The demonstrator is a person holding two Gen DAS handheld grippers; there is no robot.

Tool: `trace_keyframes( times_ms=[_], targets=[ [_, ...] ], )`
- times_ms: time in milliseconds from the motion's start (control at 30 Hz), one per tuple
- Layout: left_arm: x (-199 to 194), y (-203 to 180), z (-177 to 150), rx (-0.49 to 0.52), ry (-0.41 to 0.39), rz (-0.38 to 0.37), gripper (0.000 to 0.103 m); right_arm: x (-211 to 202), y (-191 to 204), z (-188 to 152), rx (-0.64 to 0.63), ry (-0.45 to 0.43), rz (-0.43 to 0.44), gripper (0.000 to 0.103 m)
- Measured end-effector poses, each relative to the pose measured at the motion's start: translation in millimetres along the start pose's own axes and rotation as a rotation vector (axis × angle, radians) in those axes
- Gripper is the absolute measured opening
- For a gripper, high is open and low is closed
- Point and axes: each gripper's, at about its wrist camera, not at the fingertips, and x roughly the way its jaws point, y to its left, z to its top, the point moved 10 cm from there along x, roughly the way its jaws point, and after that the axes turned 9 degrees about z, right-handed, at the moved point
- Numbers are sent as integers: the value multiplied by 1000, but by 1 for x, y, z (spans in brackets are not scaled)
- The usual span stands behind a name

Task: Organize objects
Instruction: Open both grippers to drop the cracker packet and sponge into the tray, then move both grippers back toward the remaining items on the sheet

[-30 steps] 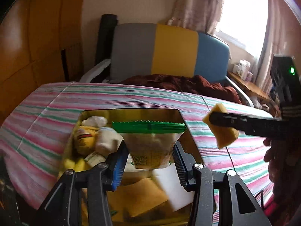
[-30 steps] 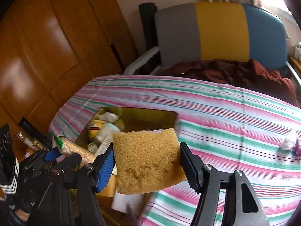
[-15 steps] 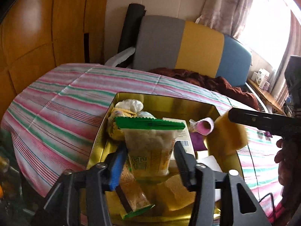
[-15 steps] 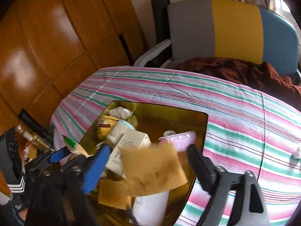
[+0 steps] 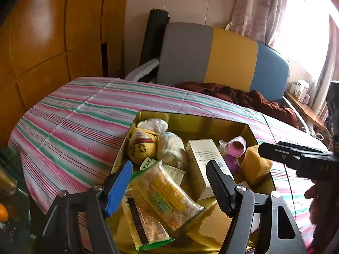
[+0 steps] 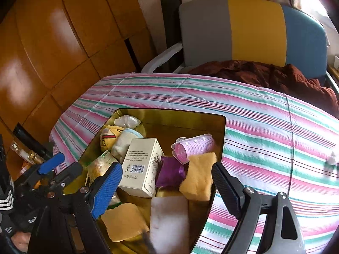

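The step in hand was the drop-off: both grippers hung over the gold tin box [image 6: 118, 114] on the striped tablecloth [image 6: 264, 127], each having just let go of its load. The left gripper [image 5: 169, 182] had its jaws just opening, roughly half apart, and the green-topped snack bag [image 5: 167, 192] lay slumped between them on a second packet in the box; whether the pads brushed it was hard to say, but they no longer pinched it. The right gripper [image 6: 167, 182] had likewise spread its jaws, now wide and empty, and the yellow sponge [image 6: 198, 175] rested below them against the box's right wall, beside a purple pouch [image 6: 169, 174] and under a pink hair roller [image 6: 193, 147]. A white carton [image 6: 141, 166] lay near the middle. Both tools were tilted steeply downward into the box, side by side, a hand [image 5: 316, 207] showing behind the right one. The next move probably called for lifting both clear without catching the bag, then looking for anything loose on the cloth, such as the small pale item [image 6: 332, 157] near the right edge.
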Motion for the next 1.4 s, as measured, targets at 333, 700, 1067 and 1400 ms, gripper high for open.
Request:
trace_keyframes(
  times_ms=[333, 700, 1067, 1400],
  targets=[
    [-23, -9, 9, 38, -62, 5, 75, -20, 6, 3, -34, -66, -51, 88],
    [-37, -28, 9, 84, -86, -16, 76, -40, -5, 2, -19, -107, -85, 88],
    [-44, -56, 6, 159, -93, -43, 77, -65, -35, 2, 6, -136, -137, 88],
    [-47, -107, 11, 251, -107, -112, 78, -100, -119, -6, 135, -147, -222, 88]
  ],
)
